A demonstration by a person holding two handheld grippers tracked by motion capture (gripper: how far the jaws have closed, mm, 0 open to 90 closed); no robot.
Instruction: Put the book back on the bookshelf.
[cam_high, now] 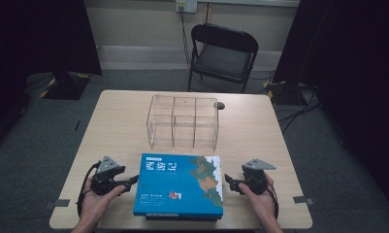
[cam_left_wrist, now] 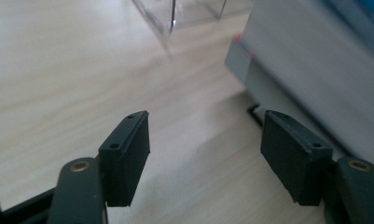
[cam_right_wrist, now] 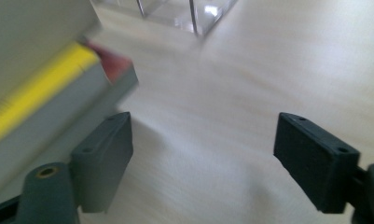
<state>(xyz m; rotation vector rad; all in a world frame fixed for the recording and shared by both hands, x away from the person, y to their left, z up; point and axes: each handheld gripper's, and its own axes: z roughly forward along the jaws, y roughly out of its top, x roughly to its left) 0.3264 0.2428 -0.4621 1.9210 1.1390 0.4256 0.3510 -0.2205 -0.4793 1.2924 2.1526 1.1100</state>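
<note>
Books point(cam_high: 179, 183) lie stacked at the table's point(cam_high: 119, 121) near edge, roughly six o'clock from its middle, the blue-covered one on top with a darker volume showing beneath. At nine o'clock of the stack the left gripper point(cam_high: 133, 180) is just beside it, jaws apart with nothing between them; its own view puts the stack's grey edge point(cam_left_wrist: 287, 70) by the right jaw. At three o'clock the right gripper point(cam_high: 227, 180) waits likewise, jaws spread wide and empty. At twelve o'clock stands a clear compartmented organizer point(cam_high: 183, 122).
</note>
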